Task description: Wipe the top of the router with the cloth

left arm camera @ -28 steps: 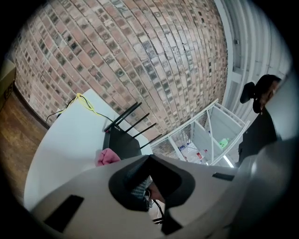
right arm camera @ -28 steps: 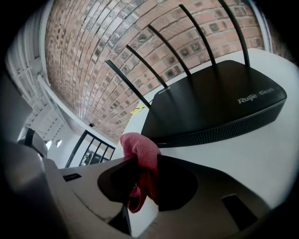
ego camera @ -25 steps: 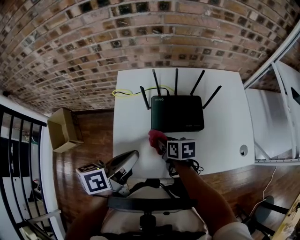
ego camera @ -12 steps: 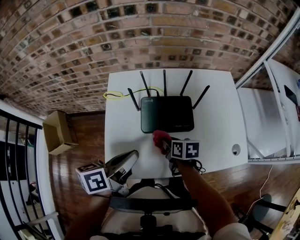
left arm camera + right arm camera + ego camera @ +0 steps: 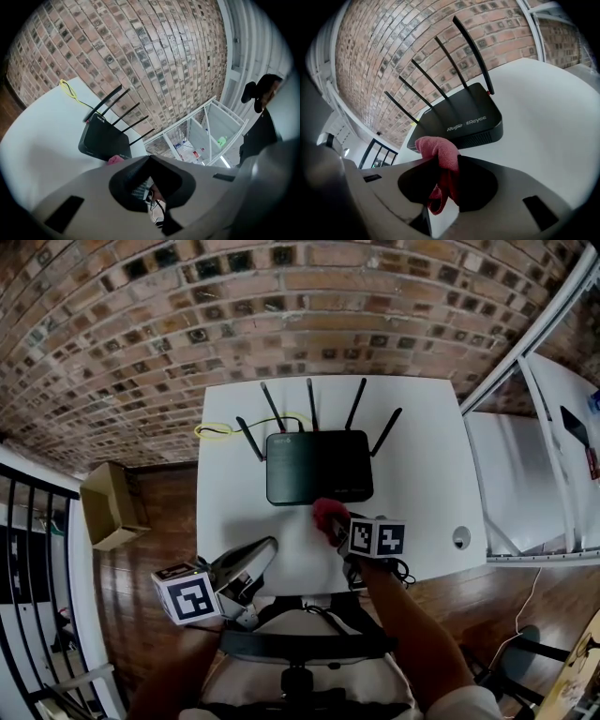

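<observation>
As I steer the rig from afar, the right gripper hovers at the router's 6 o'clock edge, its jaws pinching a red cloth. A wad of the cloth bulges above the jaws and a tail hangs below them. The router, black with five antennas raised at its 12 o'clock side, lies flat near the middle of the white table. A yellow cable loops off toward 10 o'clock. In the right gripper view the cloth rides just short of the router's front face. I judge it has not yet touched the top.

My left gripper idles at 7 o'clock, off the table's near edge. Its jaws are pressed together on nothing, and in its own view only clutter shows through the gap behind them.

To wipe well, I would lift the wad over the front lip and lay it flat on the lid. I would then draw it in even strokes from 9 to 3 o'clock, working back toward 12. Pressure should stay light, since nothing braces the router and it may slide. I would stop short of the antennas so the cloth's loose tail does not snag them.
</observation>
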Demonstrator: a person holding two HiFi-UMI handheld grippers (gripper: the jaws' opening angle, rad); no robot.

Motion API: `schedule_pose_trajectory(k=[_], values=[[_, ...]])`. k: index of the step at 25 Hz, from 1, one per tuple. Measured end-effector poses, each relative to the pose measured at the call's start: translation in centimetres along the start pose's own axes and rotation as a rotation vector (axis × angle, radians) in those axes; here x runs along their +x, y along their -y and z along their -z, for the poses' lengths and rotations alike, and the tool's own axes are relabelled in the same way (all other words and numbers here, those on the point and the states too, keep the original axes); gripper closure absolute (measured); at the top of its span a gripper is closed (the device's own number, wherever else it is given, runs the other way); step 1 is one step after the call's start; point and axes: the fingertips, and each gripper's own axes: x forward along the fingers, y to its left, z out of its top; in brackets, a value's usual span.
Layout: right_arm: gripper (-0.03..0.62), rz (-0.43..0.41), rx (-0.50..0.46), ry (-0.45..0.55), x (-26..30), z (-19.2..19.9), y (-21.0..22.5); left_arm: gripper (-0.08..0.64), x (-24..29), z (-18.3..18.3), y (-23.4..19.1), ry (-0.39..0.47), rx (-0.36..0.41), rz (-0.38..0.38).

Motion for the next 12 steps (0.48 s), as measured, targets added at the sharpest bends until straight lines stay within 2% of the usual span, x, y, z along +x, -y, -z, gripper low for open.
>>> schedule_pose_trajectory(k=[12], values=[[0.454,0.011,-0.013,0.001,-2.4,-1.0,3.9,0.532,4.0,0.9,1.4,-0.005,0.004,0.017]])
